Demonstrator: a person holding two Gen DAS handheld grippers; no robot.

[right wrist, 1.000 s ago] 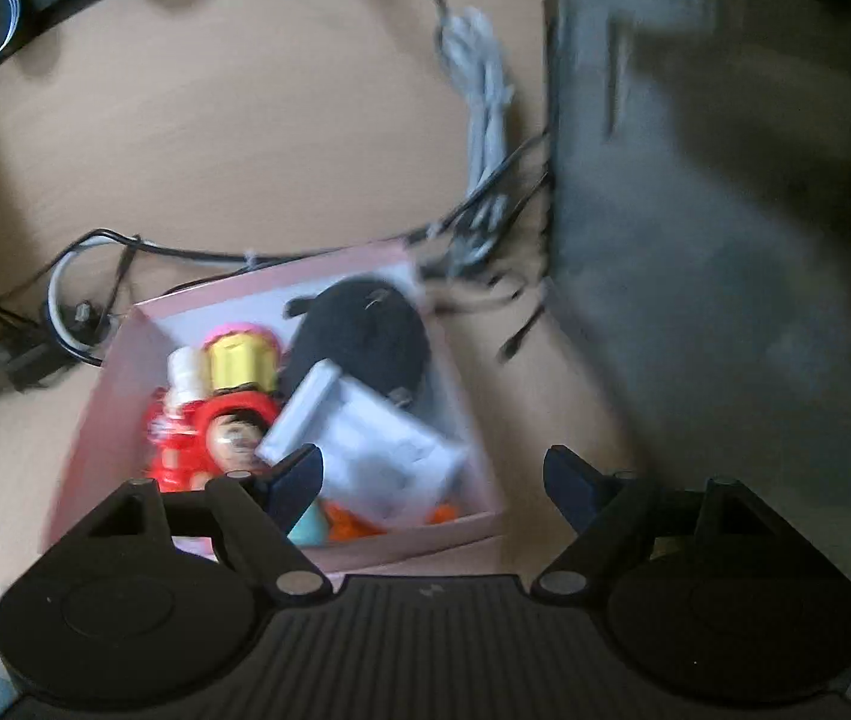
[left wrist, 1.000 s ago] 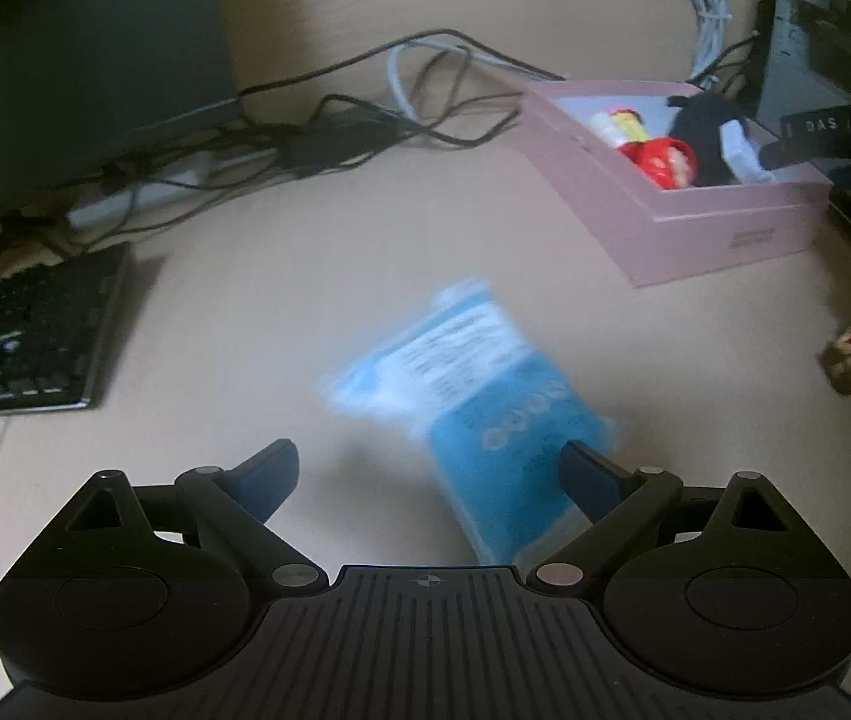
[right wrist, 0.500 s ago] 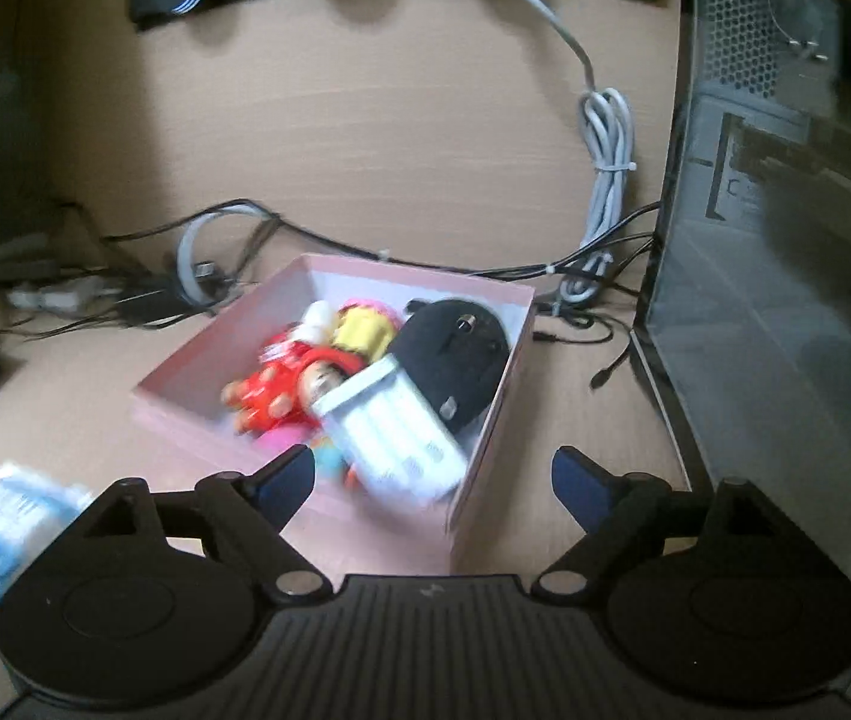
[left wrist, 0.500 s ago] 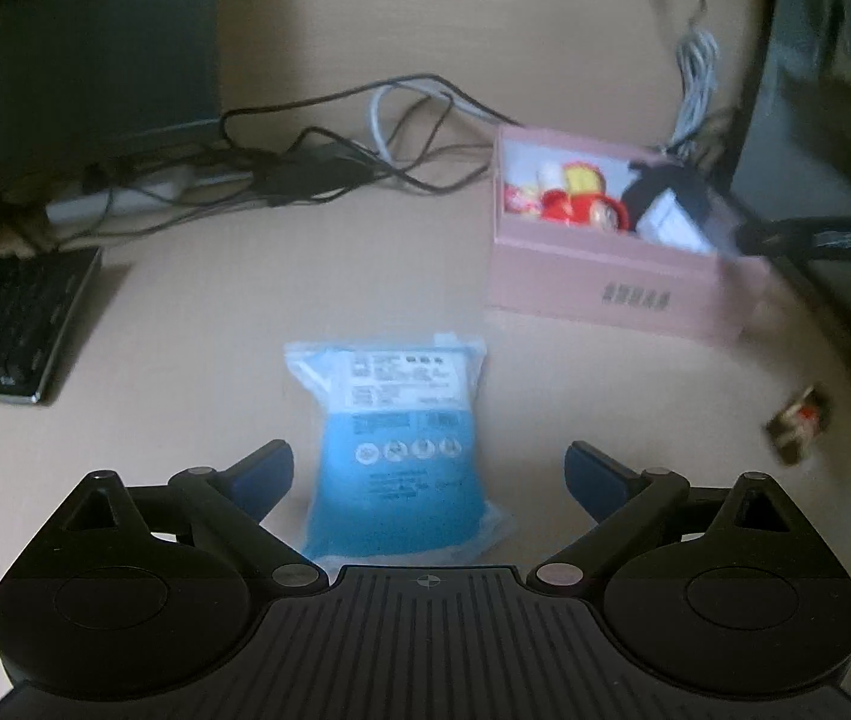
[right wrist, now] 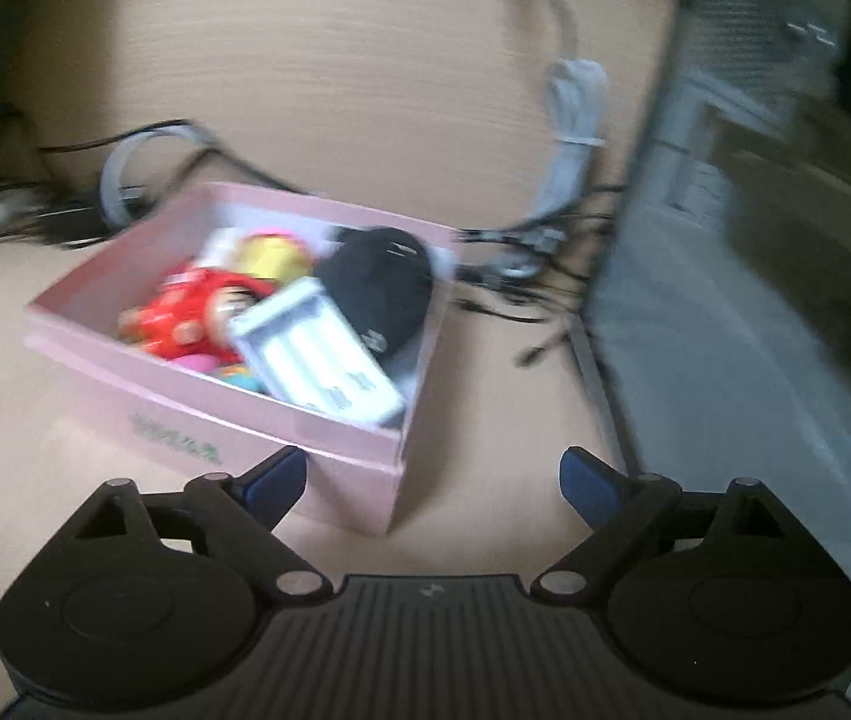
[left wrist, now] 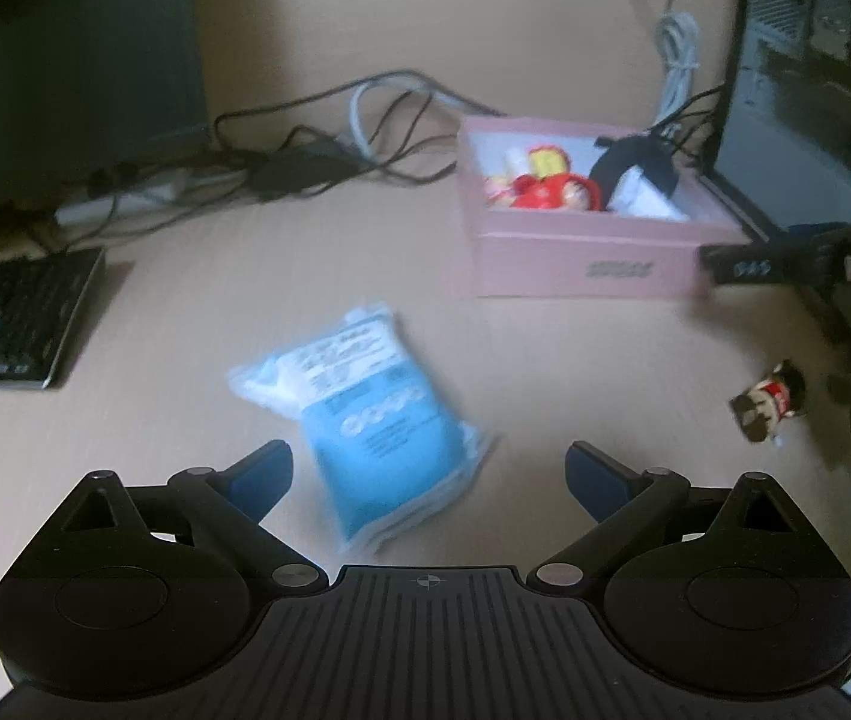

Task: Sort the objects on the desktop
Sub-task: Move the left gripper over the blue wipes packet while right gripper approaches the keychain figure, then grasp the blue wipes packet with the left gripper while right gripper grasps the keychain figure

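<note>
Blue packet: the blue and white plastic packet point(left wrist: 374, 414) lies flat on the table point(left wrist: 365, 264), tilted, just in front of the left hand-held gripper point(left wrist: 428, 471) and between the lines of its two fingers, nearer to the left one. It looks soft and thin, so I judge it bends easily.
Left hand-held gripper: its jaws stand wide apart and nothing is between the pads; it touches no object.
Step in hand: I judge it is the pick of the packet for the pink box point(left wrist: 575, 267).
How to do it well: come down over the middle of the packet, turn the wrist so that the fingers cross its short side, and close slowly. A grip near the edge can let it fold or slip.
Pink box: it stands further back on the table, well apart from the packet. It already holds a red and yellow toy figure point(right wrist: 209, 312), a black mouse point(right wrist: 386, 288) and a white battery case point(right wrist: 320, 360), so the free place is small; the packet should go flat on top.
Right hand-held gripper point(right wrist: 431, 474): empty, its jaws have just been opening; it hovers before the near corner of the box.
Small figure point(left wrist: 767, 402): it lies on the table to the right, not yet sorted.
Around: cables point(left wrist: 329, 138) and a keyboard point(left wrist: 11, 318) are behind; keep the fingers away from them.
</note>
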